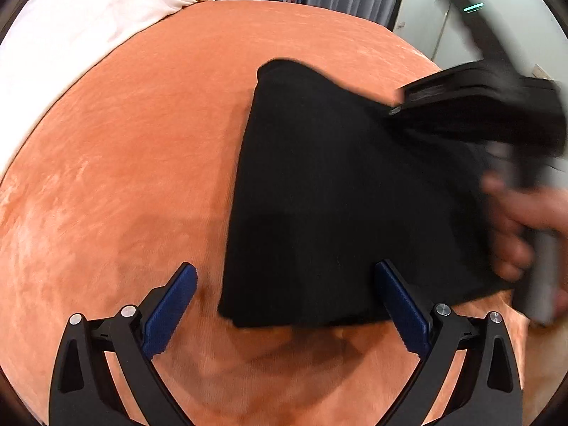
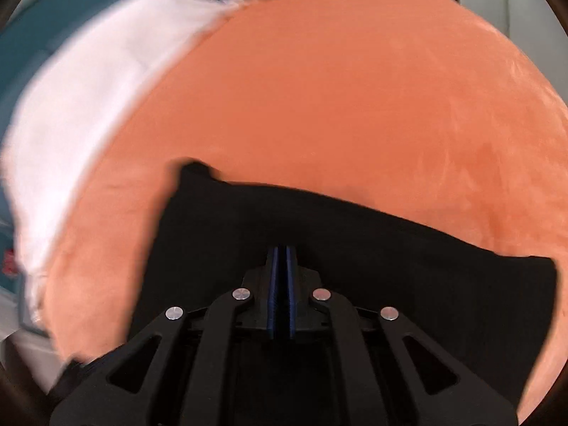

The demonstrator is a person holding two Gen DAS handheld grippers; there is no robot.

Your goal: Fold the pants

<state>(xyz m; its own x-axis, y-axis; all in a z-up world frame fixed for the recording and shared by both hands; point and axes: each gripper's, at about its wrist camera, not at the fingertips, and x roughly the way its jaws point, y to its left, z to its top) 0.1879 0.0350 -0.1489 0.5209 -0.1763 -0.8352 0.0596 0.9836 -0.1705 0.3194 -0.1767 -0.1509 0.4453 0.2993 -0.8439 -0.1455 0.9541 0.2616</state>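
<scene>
Where right claw [image 2: 282,277] blurs, pants [image 1: 337,195] (black) featureless

An orange velvety bed cover [image 1: 135,149] carries everything. Black folded pants [image 1: 337,195] lie flat on it, toward three o'clock in the left wrist view. A white blanket [image 1: 71,35] rests on its edge at ten o'clock.

Right gripper [image 2: 283,259] jaws closed over black pants [image 2: 390,266].
</scene>
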